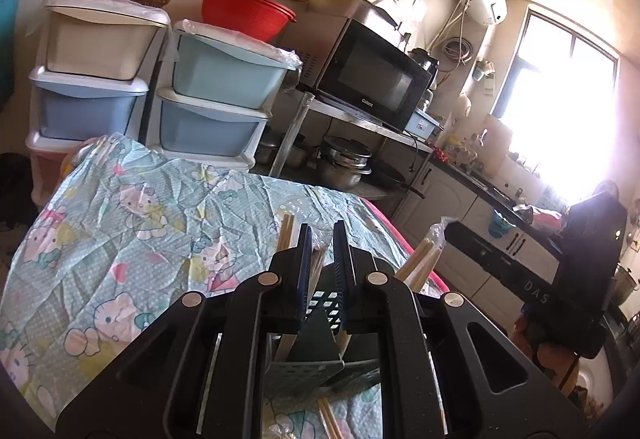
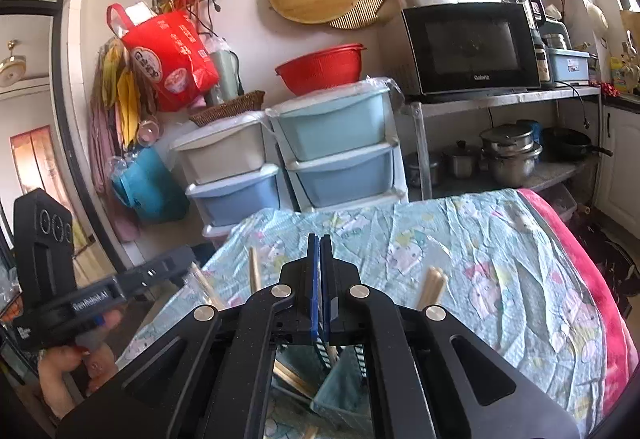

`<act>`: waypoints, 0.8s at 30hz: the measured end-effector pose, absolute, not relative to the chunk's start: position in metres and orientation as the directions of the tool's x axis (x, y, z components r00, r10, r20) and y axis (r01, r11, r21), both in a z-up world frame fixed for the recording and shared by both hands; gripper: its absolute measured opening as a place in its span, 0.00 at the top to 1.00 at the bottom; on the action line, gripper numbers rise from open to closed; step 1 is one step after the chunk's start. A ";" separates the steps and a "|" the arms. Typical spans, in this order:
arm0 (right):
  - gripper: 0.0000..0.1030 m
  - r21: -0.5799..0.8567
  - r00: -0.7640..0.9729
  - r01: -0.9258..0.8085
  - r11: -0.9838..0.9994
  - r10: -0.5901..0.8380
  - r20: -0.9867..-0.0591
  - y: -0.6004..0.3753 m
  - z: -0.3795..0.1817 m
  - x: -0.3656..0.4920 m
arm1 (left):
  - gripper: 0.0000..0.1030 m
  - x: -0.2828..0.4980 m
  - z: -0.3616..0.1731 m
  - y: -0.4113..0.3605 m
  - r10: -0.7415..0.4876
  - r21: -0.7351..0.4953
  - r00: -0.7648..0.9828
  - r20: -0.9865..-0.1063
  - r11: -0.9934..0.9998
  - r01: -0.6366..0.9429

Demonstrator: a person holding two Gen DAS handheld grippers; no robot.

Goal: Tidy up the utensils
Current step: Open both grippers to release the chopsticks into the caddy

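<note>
With the left tool (image 1: 323, 235) slightly apart low in frame astride the dark slotted holder (image 1: 320, 323) and the right tool (image 2: 320, 245) pressed together, seemingly empty, steady that holder while feeding in the wrapped chopsticks (image 2: 432, 289) lying lower-centre on the counter (image 2: 500, 247).

daylit, bright. window (image 1: 560, 99) in left wrist view blown out to white, flare washing the counter (image 1: 500, 195) beside it. right wrist view evenly lit, soft shadows, sharp. strong fisheye bending and black vignette at the corners of both. slight glare on microwave door (image 2: 472, 47).
</note>
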State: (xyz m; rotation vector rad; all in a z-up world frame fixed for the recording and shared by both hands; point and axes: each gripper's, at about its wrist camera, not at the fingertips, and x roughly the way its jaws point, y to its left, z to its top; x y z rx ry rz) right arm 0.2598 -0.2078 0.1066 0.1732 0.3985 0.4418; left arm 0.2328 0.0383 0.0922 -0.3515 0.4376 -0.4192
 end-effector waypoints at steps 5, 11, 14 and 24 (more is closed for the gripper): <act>0.90 0.249 0.827 -0.361 0.899 0.432 -0.360 -0.213 0.100 0.257 | 0.81 0.226 0.093 0.045 -0.454 -0.422 0.828 -0.330 0.855 0.301; 0.77 0.241 0.823 -0.360 0.901 0.428 -0.372 -0.218 0.097 0.248 | 0.61 0.218 0.095 0.047 -0.449 -0.420 0.831 -0.328 0.857 0.298; 0.73 0.225 0.821 -0.359 0.906 0.421 -0.385 -0.218 0.096 0.242 | 0.50 0.212 0.096 0.050 -0.438 -0.420 0.839 -0.322 0.861 0.287; 0.64 0.186 0.814 -0.360 0.914 0.405 -0.416 -0.216 0.090 0.225 | 0.21 0.195 0.097 0.068 -0.386 -0.419 0.865 -0.319 0.877 0.236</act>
